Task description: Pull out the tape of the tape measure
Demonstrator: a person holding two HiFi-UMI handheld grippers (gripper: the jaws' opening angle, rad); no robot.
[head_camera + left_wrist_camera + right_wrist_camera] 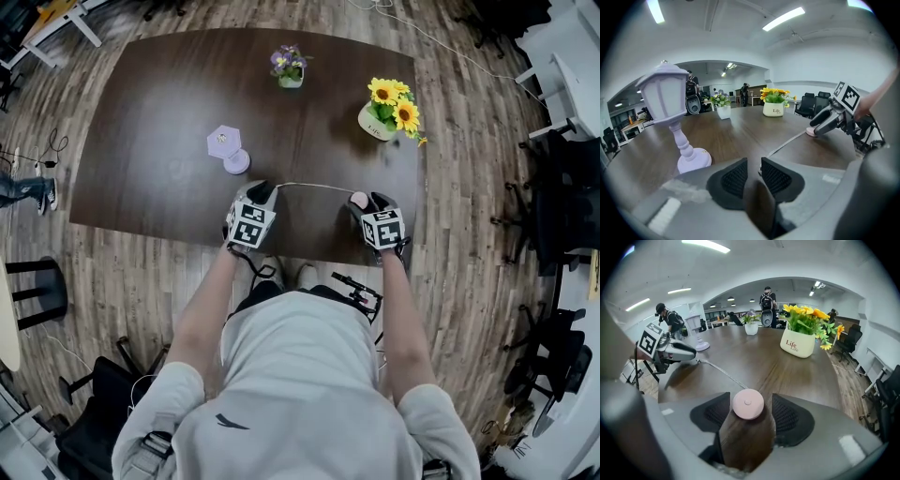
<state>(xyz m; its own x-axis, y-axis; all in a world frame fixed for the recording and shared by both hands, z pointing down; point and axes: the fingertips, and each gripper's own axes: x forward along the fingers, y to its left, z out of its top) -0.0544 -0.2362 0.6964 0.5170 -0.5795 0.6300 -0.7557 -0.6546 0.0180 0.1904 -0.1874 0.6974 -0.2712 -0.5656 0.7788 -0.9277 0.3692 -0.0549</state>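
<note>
**Tape out, both grippers slack around it**
On the dark brown wooden table, the left gripper has its jaws slightly parted, and the free tip of the thin pale measuring tape lies unpinched at their ends. The tape runs toward 3 o'clock to the round pink tape-measure case, which sits ungripped between the spread jaws of the right gripper. The pull looks done.

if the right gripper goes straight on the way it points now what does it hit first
The pink tape measure case: it sits on the table right between the open jaws of the right gripper, so it would probably be pushed almost at once.
</note>
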